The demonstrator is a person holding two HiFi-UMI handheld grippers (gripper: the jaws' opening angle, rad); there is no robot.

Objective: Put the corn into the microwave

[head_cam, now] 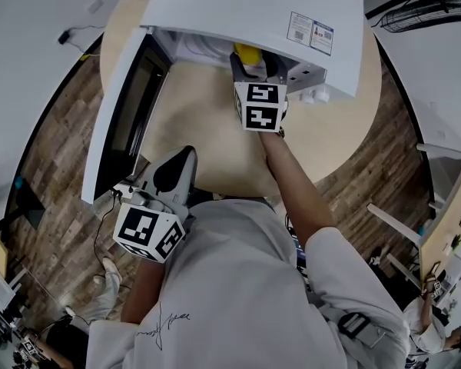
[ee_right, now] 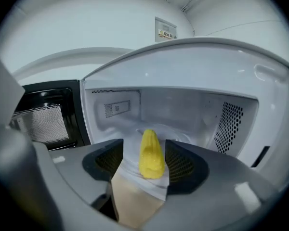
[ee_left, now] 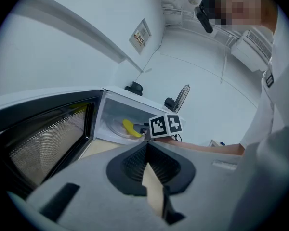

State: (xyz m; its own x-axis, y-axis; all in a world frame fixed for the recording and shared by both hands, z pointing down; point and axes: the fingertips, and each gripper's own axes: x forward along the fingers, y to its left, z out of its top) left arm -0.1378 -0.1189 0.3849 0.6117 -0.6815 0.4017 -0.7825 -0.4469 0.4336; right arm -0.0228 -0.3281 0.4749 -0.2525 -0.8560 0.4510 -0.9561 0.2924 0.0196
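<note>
On the right gripper [ee_right: 144, 154] the jaws stand wide apart, gripping nothing. The corn [ee_right: 151, 154] lies between and just beyond them, inside the microwave [ee_right: 231, 124]. Its long axis runs along the jaws and it seems clear of both. The left gripper [ee_left: 147, 146], jaws closed and empty, is farther off.

I wear a pale, off-white T-shirt [head_cam: 246, 283] with short sleeves [head_cam: 346, 260]. A thin line of dark script [head_cam: 167, 323] runs across it near my left side, and a dark strap [head_cam: 355, 325] with a buckle lies on its right. My left gripper [ee_left: 146, 147] and right gripper [ee_right: 144, 150] are smooth grey shells with rounded shoulders, and their fingers [ee_right: 184, 165] are lined with black ribbed pads. Each carries a white cube printed with black square markers: the left cube [head_cam: 148, 235] and the right cube [head_cam: 260, 104].
</note>
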